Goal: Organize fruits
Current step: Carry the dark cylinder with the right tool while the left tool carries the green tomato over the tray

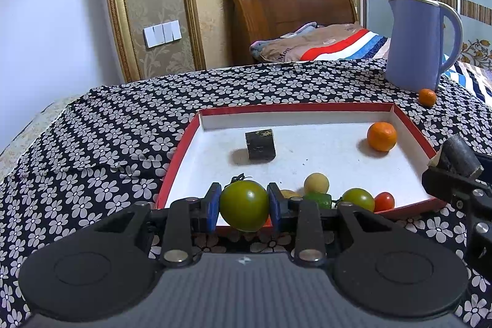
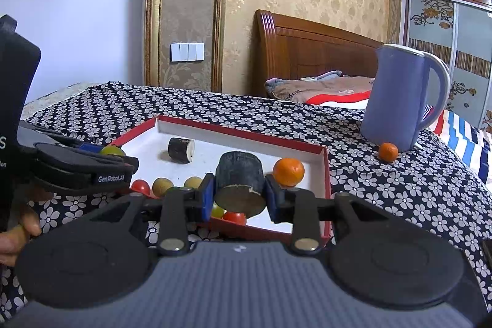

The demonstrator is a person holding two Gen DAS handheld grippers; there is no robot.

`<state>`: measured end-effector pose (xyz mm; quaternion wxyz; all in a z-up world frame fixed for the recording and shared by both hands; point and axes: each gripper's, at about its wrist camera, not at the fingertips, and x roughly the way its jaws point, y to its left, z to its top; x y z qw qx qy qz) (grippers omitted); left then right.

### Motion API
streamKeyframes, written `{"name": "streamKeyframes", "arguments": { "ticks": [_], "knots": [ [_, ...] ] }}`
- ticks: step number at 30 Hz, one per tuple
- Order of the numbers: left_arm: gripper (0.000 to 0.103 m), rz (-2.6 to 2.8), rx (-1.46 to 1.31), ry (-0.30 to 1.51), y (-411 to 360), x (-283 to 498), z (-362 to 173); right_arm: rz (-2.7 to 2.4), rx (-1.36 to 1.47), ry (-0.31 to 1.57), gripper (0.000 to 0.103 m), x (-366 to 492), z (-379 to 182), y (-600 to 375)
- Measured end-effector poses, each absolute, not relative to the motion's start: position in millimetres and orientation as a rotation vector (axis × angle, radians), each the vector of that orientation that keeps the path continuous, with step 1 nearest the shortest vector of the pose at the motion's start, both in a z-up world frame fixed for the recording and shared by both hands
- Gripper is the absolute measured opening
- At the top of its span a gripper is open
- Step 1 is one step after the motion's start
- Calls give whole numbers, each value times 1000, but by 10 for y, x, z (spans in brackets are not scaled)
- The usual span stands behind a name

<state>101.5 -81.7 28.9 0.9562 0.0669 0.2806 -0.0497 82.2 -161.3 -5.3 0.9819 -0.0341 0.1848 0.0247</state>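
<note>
**A:** Holding stuff in both grippers. The left gripper (image 1: 244, 206) is squeezed on a green tomato (image 1: 244, 205) over the tray's (image 1: 181, 152) near edge. The right gripper (image 2: 238, 194) is clamped on a dark cylinder (image 2: 240, 185), also above the tray.

**B:** That tomato looks smooth and probably a bit soft, so gripping across its widest part seems right, gently. The cylinder looks stiff and rough, so it shouldn't slip.

**A:** Further in there's a red tomato (image 1: 384, 201), an orange (image 1: 381, 136) and another cylinder (image 1: 260, 145). Beyond the tray, a small orange (image 1: 427, 97) sits against the jug (image 1: 415, 48).

**B:** Any writing?

**A:** "GenRobot.AI" on the left gripper's side, seen from the right camera.
</note>
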Motion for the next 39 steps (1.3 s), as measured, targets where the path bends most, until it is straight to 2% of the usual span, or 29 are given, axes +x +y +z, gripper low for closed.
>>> {"name": "streamKeyframes", "arguments": {
  "ticks": [39],
  "knots": [
    [31,-75,139,613,-1021,1746,353,19,-65,418,32,1590,68,-1707]
  ]
}}
